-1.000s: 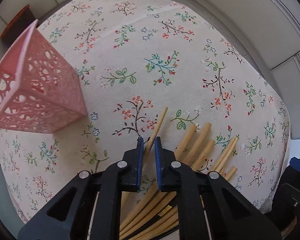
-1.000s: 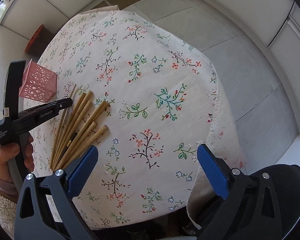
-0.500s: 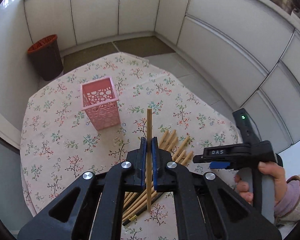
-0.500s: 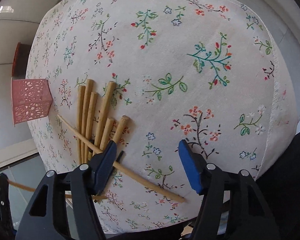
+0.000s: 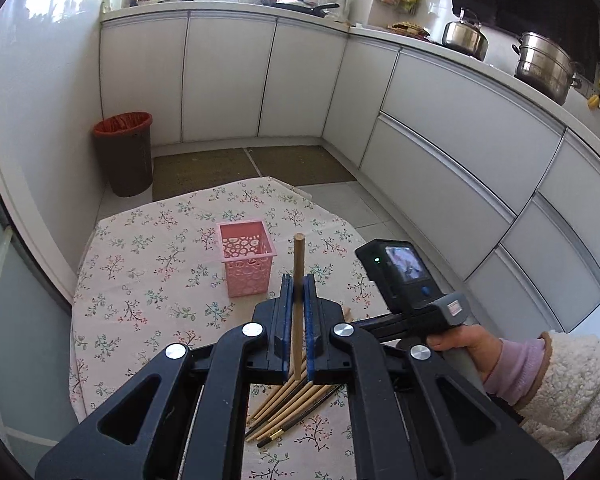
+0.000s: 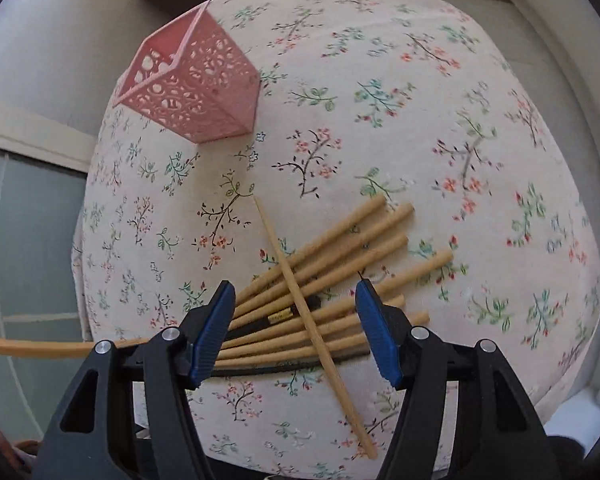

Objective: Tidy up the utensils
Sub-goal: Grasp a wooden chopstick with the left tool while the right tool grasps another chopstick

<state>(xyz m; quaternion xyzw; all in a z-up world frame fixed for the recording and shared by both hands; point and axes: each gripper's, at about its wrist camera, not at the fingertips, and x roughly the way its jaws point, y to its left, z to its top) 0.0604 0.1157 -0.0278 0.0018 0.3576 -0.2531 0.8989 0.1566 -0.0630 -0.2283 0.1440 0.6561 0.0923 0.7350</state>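
Leftmost, the pink perforated plastic basket (image 5: pixel 247 258) stands empty on the floral tablecloth (image 5: pixel 140 280). Beside it, the left gripper (image 5: pixel 298 284) clamps one wooden chopstick (image 5: pixel 299 264), lifted upright; next comes lowering it into the basket. Rightward, the right gripper (image 6: pixel 296 300) hovers with fingers apart over the loose chopstick pile (image 6: pixel 340 280).

No text reads clearly. A gold band (image 6: pixel 281 315) on a dark chopstick (image 6: pixel 272 322) among the pile before the pink basket (image 6: pixel 196 88) seems to carry tiny lettering, too small to make out.
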